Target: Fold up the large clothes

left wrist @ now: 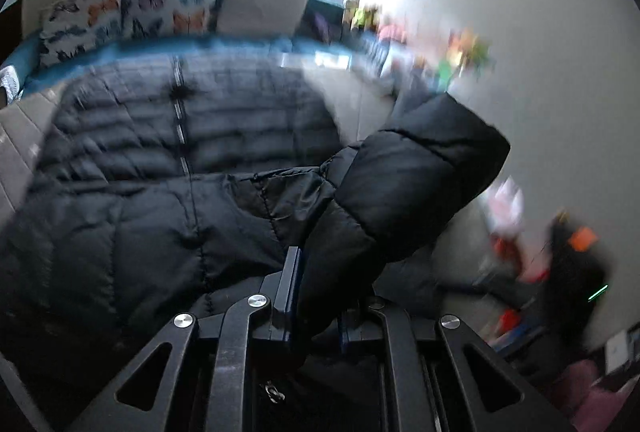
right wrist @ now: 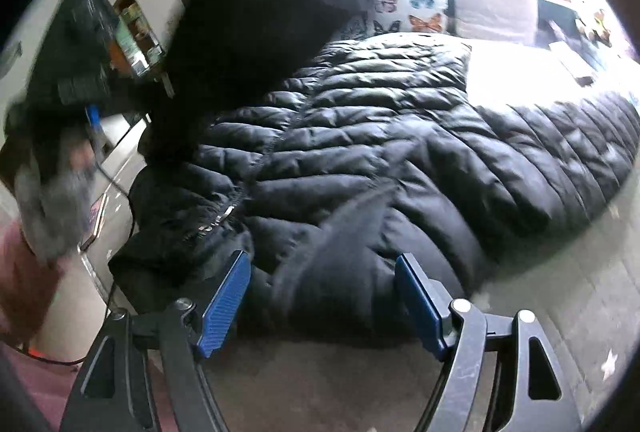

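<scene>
A large black quilted puffer jacket (left wrist: 168, 159) lies spread on a bed, zipper up, and it also shows in the right wrist view (right wrist: 380, 135). My left gripper (left wrist: 316, 296) is shut on the jacket's sleeve (left wrist: 416, 175), which rises up and to the right, lifted off the bed. The lifted sleeve (right wrist: 256, 19) hangs at the upper left in the right wrist view. My right gripper (right wrist: 320, 296) is open, its blue pads (right wrist: 226, 304) on either side of the jacket's near edge, holding nothing.
Butterfly-print pillows (left wrist: 132, 11) and a grey pillow (left wrist: 260, 7) line the head of the bed under a bright window. A blue sheet edge (left wrist: 224, 45) shows behind the jacket. Cluttered shelves (right wrist: 132, 31) and cables (right wrist: 116, 187) sit left of the bed. Grey bedding (right wrist: 328, 384) lies in front.
</scene>
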### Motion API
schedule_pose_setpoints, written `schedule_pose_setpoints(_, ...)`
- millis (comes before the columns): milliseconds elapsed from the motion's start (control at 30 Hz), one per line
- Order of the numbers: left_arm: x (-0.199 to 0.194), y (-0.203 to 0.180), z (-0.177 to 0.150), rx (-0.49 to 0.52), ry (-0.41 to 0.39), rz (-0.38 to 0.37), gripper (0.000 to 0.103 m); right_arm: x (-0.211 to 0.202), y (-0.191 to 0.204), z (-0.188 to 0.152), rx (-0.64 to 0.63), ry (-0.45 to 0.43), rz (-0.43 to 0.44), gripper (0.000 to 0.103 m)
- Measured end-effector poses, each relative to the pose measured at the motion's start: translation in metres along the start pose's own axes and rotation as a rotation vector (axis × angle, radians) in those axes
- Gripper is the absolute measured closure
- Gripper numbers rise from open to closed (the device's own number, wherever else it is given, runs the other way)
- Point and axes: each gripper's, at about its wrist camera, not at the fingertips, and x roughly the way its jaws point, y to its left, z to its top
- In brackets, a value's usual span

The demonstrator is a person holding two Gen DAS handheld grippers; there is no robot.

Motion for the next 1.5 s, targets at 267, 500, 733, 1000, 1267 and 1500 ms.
schedule_pose_setpoints(267, 0.063, 0.021, -0.024, 0.069, 0.056, 0.031, 0.074, -0.008, -0.012, 0.002, 0.035, -0.011, -0.025, 0.021)
schedule_pose_setpoints(500, -0.056, -0.021, -0.006, 0.094, -0.038, -0.07, 0.035, -0.029, -0.004, 0.024, -0.01, -0.079, -0.055, 0.021)
schedule_pose_setpoints(733, -0.14, 0.006, 0.004, 0.077, -0.139, 0.019, 0.032, -0.032, 0.017, 0.054, -0.076, -0.129, -0.07, 0.021)
schedule_pose_setpoints(1000, -0.168, 0.148, 0.011, -0.226, -0.15, 0.215, 0.031, 0.004, 0.052, 0.082, -0.147, -0.114, 0.003, 0.021)
schedule_pose_setpoints(1267, -0.138, 0.184, -0.022, -0.177, -0.1, 0.252, 0.031, 0.068, 0.027, 0.065, -0.097, 0.068, -0.045, 0.021)
schedule_pose_setpoints(1500, -0.107, 0.187, -0.027, -0.113, -0.065, 0.261, 0.031, 0.064, 0.002, 0.056, -0.032, 0.083, -0.046, 0.024)
